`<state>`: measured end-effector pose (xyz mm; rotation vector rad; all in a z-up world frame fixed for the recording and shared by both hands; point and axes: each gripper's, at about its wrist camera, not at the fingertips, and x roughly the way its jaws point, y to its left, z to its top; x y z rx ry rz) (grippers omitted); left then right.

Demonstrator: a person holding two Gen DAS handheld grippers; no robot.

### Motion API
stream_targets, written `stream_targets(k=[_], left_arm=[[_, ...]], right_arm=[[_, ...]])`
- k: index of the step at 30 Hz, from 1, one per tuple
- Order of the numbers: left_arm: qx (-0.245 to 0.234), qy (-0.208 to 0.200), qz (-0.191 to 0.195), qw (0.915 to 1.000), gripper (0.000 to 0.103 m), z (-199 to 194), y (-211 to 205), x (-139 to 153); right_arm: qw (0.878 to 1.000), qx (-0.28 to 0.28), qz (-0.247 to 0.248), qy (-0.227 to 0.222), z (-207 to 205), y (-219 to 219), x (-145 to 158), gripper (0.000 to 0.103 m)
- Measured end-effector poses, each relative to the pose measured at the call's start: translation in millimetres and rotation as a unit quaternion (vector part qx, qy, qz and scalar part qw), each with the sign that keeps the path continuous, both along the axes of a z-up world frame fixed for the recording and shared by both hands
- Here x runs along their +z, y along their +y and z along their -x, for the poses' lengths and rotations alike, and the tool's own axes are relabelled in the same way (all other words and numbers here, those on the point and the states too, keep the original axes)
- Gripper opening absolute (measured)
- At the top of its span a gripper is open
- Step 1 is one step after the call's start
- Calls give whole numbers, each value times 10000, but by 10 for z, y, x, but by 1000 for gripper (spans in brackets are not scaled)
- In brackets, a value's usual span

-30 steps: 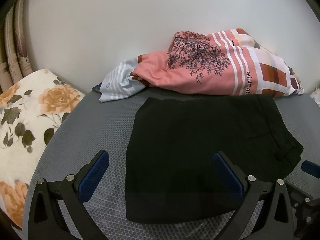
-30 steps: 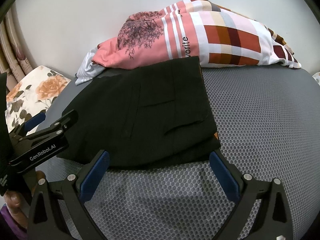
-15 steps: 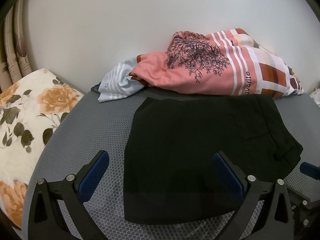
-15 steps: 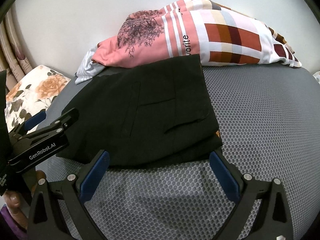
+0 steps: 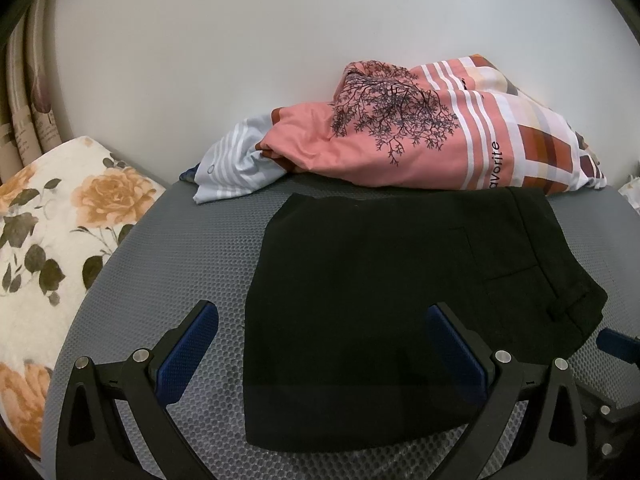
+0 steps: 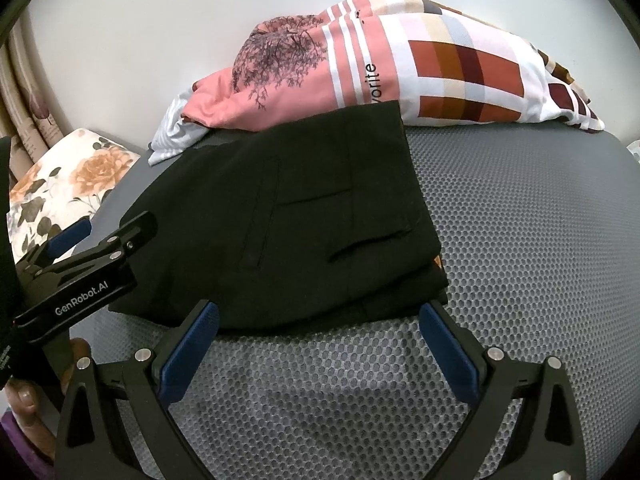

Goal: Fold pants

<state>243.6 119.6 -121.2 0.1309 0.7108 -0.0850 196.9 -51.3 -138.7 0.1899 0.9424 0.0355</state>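
Observation:
Black pants (image 5: 384, 304) lie folded into a flat rectangle on a grey mesh mattress (image 5: 160, 256); they also show in the right wrist view (image 6: 288, 216), waistband and pocket side to the right. My left gripper (image 5: 322, 332) is open and empty, held just before the pants' near edge. My right gripper (image 6: 318, 330) is open and empty, at the pants' near right corner. The left gripper's body (image 6: 80, 280) shows at the left of the right wrist view.
A pink patterned pillow (image 5: 432, 140) and a pale striped cloth (image 5: 232, 168) lie against the white wall behind the pants. A floral pillow (image 5: 52, 224) sits at the left with curtains behind. Bare mattress (image 6: 540, 240) lies to the right of the pants.
Both grippers have drawn back a little from the folded pants and stay open. The pants have not moved.

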Motion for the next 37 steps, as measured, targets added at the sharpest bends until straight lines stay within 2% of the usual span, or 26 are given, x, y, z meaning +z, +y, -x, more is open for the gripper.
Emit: stream_targets(k=[24, 29, 37], left_arm=[[-37, 29, 49, 10000, 103, -51, 3, -46], [130, -178, -39, 9998, 103, -60, -22, -73], [114, -47, 65, 9999, 103, -73, 7, -45]], right_arm=[[10000, -17, -19, 24, -7, 1, -74, 100], [10000, 1, -17, 41, -14, 5, -107, 100], [10000, 29, 33, 11, -19, 16, -90, 100]])
